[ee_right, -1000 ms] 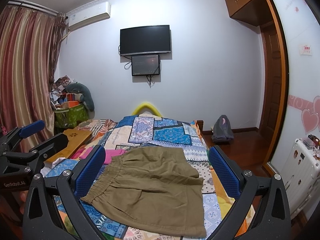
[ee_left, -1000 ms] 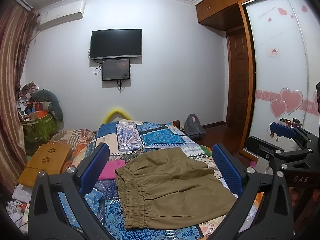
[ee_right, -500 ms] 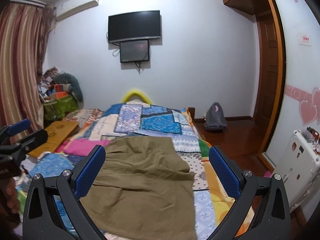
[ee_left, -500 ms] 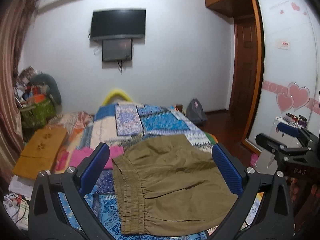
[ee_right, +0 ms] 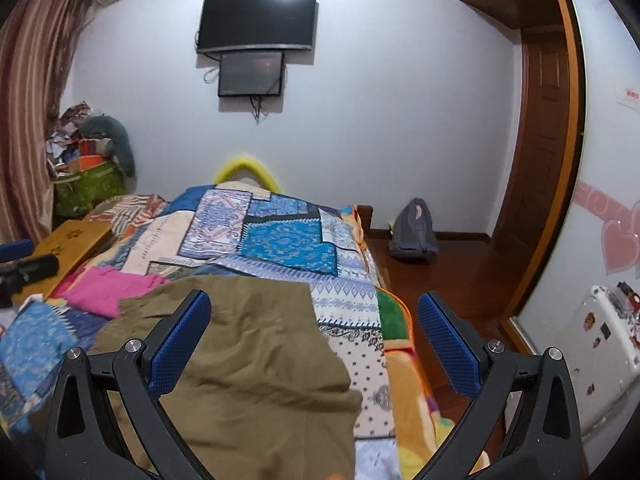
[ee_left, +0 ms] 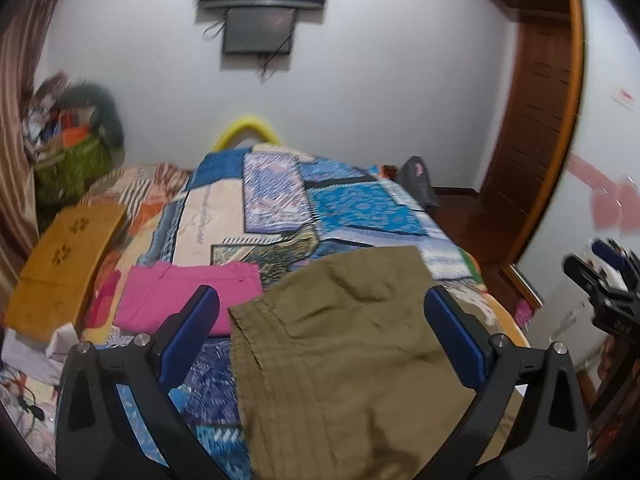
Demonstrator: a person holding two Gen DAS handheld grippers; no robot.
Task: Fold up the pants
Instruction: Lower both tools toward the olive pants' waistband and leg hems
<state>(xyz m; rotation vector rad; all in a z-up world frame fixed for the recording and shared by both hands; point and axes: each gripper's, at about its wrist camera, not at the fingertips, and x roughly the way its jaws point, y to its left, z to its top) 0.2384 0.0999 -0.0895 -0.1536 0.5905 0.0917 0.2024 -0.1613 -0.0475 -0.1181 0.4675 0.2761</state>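
Olive-green pants lie spread on the patchwork bedspread, their elastic waistband toward the left. They also show in the right wrist view, with a fold across the leg part. My left gripper is open and empty, just above the waistband side. My right gripper is open and empty, above the right edge of the pants. The right gripper shows at the far right of the left wrist view; the left one shows at the left edge of the right wrist view.
A folded pink garment lies left of the pants. A wooden lap table sits at the bed's left edge. A grey backpack stands on the floor right of the bed. A white appliance stands at far right.
Both grippers have moved forward and down toward the pants, which now fill more of each view. Both stay open. The pants have not moved.
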